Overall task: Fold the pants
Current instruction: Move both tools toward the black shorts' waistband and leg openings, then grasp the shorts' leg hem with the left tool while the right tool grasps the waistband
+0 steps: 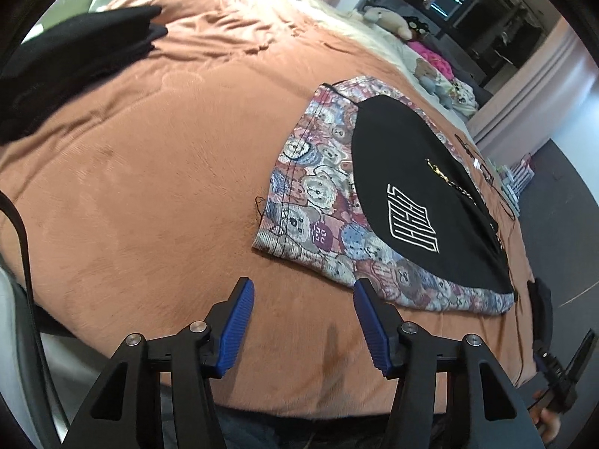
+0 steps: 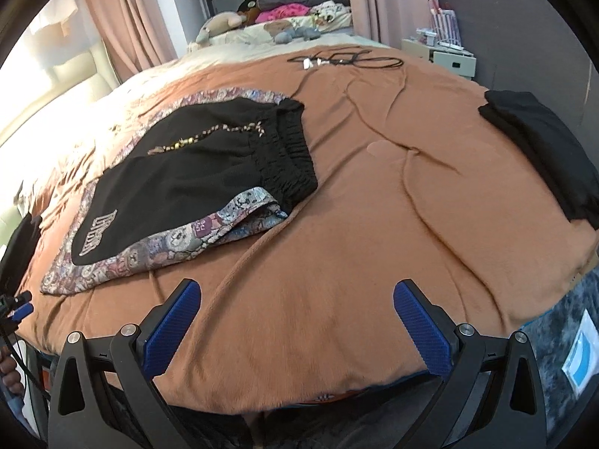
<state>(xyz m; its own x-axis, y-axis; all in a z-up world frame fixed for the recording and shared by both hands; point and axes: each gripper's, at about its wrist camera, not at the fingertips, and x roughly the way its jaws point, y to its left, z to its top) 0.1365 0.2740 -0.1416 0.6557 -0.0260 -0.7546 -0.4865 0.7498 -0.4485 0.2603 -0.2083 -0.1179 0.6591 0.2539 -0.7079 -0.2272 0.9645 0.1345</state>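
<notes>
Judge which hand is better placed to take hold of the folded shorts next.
Left, probably. The left tool hovers open beside the near hem of the patterned shorts. The right tool, also open, faces bare blanket, with the shorts off to its left.

orange bedspread point(image 2: 355, 224), black cables point(image 2: 348, 58), plush toys point(image 2: 224, 24), pink curtains point(image 2: 138, 18)

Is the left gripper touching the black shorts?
Apart. In the left wrist view the left gripper has nothing between its fingers, and bare blanket separates them from the black shorts.
</notes>
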